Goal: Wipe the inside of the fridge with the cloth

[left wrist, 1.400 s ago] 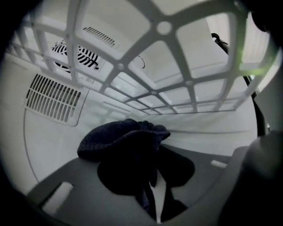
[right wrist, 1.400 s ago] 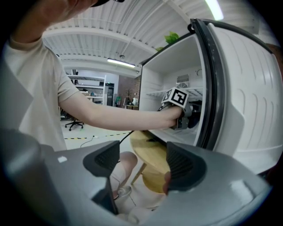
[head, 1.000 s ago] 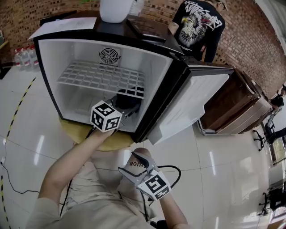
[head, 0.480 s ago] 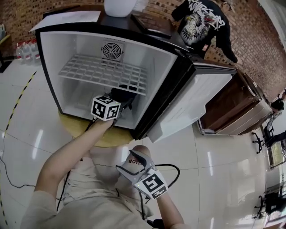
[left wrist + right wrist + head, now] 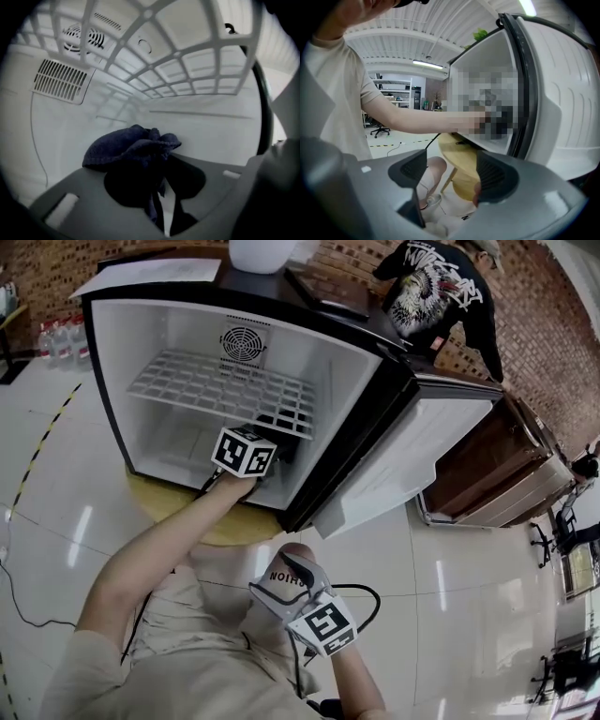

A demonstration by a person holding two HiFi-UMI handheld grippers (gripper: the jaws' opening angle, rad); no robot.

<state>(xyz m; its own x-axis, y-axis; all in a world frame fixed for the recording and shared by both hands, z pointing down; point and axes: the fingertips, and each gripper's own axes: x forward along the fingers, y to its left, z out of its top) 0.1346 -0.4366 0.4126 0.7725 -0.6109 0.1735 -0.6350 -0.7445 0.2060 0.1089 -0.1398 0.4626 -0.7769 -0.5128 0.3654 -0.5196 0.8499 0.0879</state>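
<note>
Wiping looks like it's mid-way, working the bottom compartment of the fridge (image 5: 112, 381).

- **Far left:** the liner is smooth, glossy white plastic. There's a slotted vent grille (image 5: 61, 80) and a round fan grille (image 5: 242, 340) on the back wall.
- **Above the arm:** a white coated wire shelf (image 5: 216, 390) in a plain grid, so the reach has to stay under it.
- **Middle:** the left tool (image 5: 161, 187) is inside, below that shelf. It's clamped on the cloth (image 5: 131, 147), and the jaws have just nipped in a bit tighter. The cloth is dark navy, nubby terry, bunched into a soft lump that pokes out past the tips. It's close to the back wall, but I honestly can't tell if it's touching.
- **Next move, my guess:** press the lump flat against the wall or floor and drag it sideways, without snagging the shelf wires.
- **Underneath:** the fridge sits on a round yellowish worktop (image 5: 169, 507).
- **Right:** the door (image 5: 394, 456) hangs wide open, white inside with a black rim.
- **Lower right:** the right tool (image 5: 450, 176) is parked over the lap. It's matte grey with ribbed pads, jaws wide apart and nothing between them.
</note>
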